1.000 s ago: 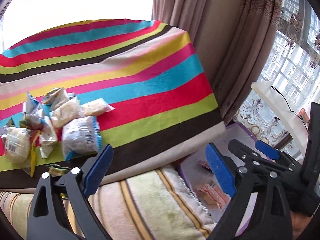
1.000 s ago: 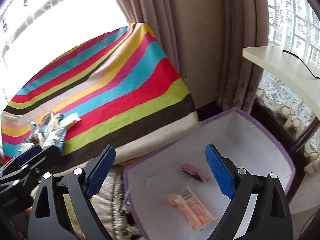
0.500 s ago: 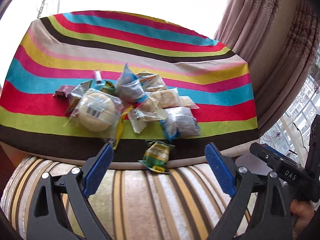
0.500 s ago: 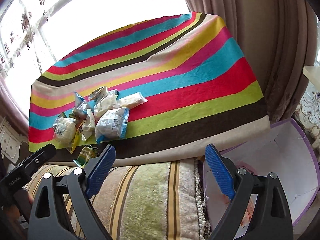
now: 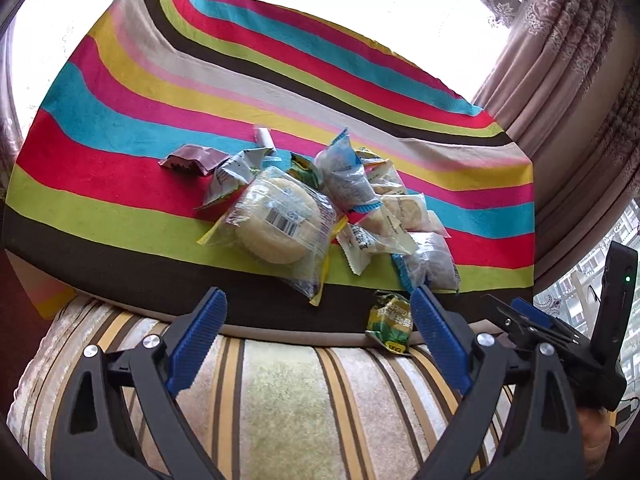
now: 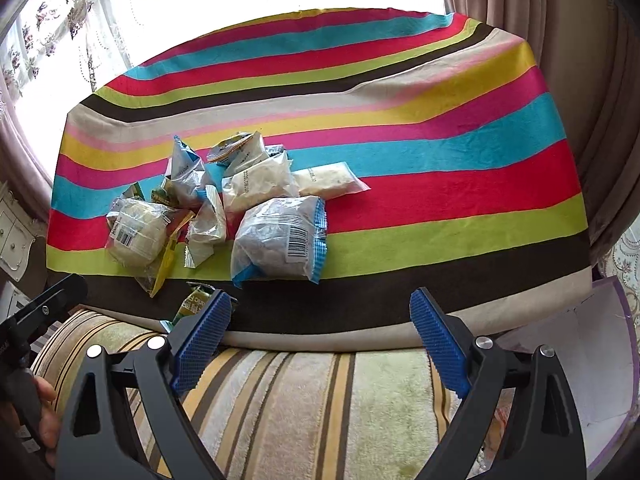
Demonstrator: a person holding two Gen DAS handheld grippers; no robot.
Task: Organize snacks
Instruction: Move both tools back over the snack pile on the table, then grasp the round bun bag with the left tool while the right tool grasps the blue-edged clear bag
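A heap of wrapped snacks lies on the striped cloth [image 5: 120, 128] [image 6: 440, 168]. In it are a round cake in clear wrap [image 5: 278, 220] [image 6: 136, 232], a blue-edged packet [image 6: 280, 240] [image 5: 430, 264] and a maroon packet [image 5: 192, 159]. A small green packet [image 5: 390, 320] [image 6: 192, 304] lies at the cloth's front edge. My left gripper [image 5: 318, 344] is open, short of the heap, its right finger beside the green packet. My right gripper [image 6: 320, 338] is open too, below the blue-edged packet. Neither holds anything.
A striped plush cushion [image 5: 288, 408] [image 6: 320, 408] lies between the grippers and the cloth. A purple-rimmed white box [image 6: 600, 360] stands at the right, low down. Curtains [image 5: 580, 60] hang at the right. A hand on the other gripper shows at each view's edge.
Both views have swung left from the white box toward the snack heap and come closer to it. The jaws have stayed open.
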